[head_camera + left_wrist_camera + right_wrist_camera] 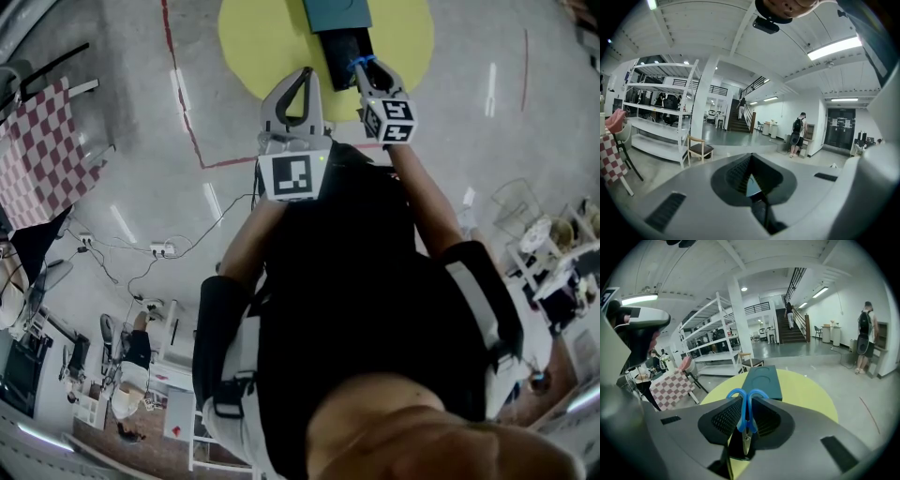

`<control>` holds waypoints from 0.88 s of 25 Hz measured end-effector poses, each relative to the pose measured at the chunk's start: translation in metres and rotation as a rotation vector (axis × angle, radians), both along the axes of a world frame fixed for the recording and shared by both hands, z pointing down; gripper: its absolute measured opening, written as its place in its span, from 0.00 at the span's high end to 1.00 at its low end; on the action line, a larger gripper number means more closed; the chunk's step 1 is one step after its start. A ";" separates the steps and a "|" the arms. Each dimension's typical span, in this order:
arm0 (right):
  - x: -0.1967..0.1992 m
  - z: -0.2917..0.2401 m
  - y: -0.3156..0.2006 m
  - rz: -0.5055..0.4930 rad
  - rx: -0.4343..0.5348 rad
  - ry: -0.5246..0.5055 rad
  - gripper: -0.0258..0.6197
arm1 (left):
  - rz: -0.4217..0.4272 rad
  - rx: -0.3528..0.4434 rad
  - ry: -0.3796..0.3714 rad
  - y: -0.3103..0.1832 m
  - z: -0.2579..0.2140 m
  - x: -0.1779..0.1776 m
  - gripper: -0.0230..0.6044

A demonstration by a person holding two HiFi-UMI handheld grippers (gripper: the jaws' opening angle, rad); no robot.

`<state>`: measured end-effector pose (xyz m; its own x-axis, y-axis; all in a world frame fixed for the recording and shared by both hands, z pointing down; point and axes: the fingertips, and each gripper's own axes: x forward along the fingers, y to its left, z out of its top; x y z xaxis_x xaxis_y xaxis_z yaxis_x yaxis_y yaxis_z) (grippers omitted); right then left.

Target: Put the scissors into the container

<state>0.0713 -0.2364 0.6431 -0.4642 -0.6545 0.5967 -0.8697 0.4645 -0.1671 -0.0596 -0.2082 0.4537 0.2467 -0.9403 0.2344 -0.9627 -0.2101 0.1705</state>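
Because the right gripper [747, 405] was clamped only on the blue handles of the scissors [746, 426], they could pivot or slip before reaching the container [761, 383] at 12 o'clock. The left gripper [750, 176] was closed and empty.

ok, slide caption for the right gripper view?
Right gripper grips blue-handled scissors, dark container on yellow table ahead.

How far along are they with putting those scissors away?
Done: the right gripper is shut on the blue-handled scissors. In hand: it holds them above the yellow table, short of the dark container. Left: carry them over and drop them in. The left gripper is shut, empty.
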 end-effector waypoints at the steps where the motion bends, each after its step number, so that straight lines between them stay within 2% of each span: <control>1: 0.000 0.004 0.000 -0.004 -0.005 0.004 0.85 | 0.001 -0.001 -0.002 -0.001 0.001 0.000 0.97; 8: 0.001 0.032 0.003 -0.012 -0.054 0.029 0.85 | 0.008 -0.013 -0.012 -0.006 0.005 0.000 0.97; 13: 0.002 0.052 0.005 -0.019 -0.075 0.046 0.85 | 0.005 -0.036 0.007 -0.007 0.013 -0.004 0.97; 22: 0.004 0.057 0.001 -0.037 -0.093 0.069 0.85 | -0.003 -0.050 0.019 -0.009 0.012 0.000 0.97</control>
<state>0.0749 -0.2350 0.7003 -0.4431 -0.5781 0.6852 -0.8629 0.4822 -0.1512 -0.0598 -0.2176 0.4659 0.2487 -0.9284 0.2761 -0.9598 -0.1979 0.1993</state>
